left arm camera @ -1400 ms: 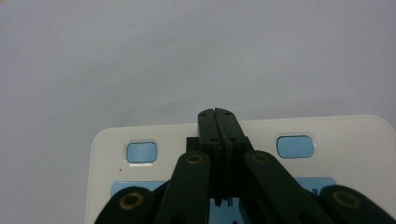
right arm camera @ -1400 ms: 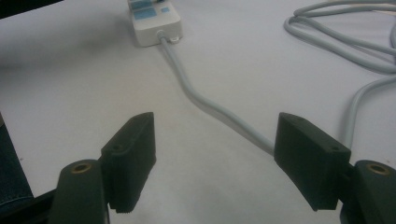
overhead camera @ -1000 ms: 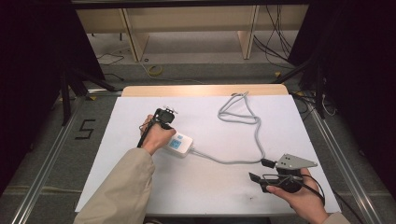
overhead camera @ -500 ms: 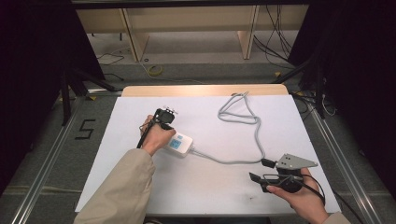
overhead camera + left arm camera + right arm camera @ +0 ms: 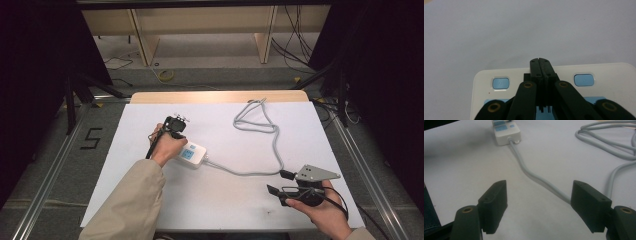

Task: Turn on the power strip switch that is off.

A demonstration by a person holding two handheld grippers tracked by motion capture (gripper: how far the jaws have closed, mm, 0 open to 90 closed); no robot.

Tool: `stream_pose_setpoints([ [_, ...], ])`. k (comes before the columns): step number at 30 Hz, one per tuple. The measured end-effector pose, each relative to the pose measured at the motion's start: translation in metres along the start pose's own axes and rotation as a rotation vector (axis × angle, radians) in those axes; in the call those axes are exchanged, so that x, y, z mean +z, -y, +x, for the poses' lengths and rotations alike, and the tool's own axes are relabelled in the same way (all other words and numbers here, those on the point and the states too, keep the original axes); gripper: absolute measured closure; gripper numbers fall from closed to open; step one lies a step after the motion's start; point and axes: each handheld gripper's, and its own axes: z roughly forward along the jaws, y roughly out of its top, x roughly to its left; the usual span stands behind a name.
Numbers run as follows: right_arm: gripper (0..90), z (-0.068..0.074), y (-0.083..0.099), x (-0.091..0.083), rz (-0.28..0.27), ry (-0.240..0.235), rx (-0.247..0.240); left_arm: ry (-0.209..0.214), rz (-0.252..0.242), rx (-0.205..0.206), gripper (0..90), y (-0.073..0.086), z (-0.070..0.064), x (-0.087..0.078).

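Observation:
A white power strip with blue buttons lies left of the table's middle. In the left gripper view the strip lies right below my left gripper, whose jaws are shut with their tips over the strip's edge between two blue buttons; whether they touch it I cannot tell. A person's left hand holds that gripper beside the strip. The strip's grey cable runs right and back to a loose coil. My right gripper is open at the front right, and the cable passes just beyond its jaws.
The white table top has a wooden strip along its far edge. Metal rails run along both sides of the table. Shelving and loose floor cables lie beyond the far edge.

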Motion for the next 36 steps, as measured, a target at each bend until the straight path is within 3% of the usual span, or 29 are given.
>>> stream_pose_setpoints([
  [15, 30.0, -0.001, 0.0, 0.0, -0.004, 0.001, 0.0, 0.004, -0.02, 0.001, 89.8, 0.002, 0.001, -0.001],
  [21, 30.0, -0.001, 0.0, 0.0, -0.002, 0.001, -0.001, 0.002, -0.054, 0.008, 89.4, 0.001, 0.002, -0.006],
  [23, 30.0, -0.001, 0.0, 0.0, -0.003, 0.001, 0.0, 0.008, -0.059, 0.005, 83.1, 0.001, 0.002, -0.008],
  [31, 30.0, -0.001, 0.001, 0.0, -0.002, 0.002, 0.003, 0.018, -0.114, 0.014, 76.5, 0.002, 0.003, -0.019],
  [36, 29.9, -0.001, 0.001, 0.0, -0.002, 0.002, 0.003, 0.039, -0.152, 0.001, 64.1, 0.003, 0.006, -0.025],
])
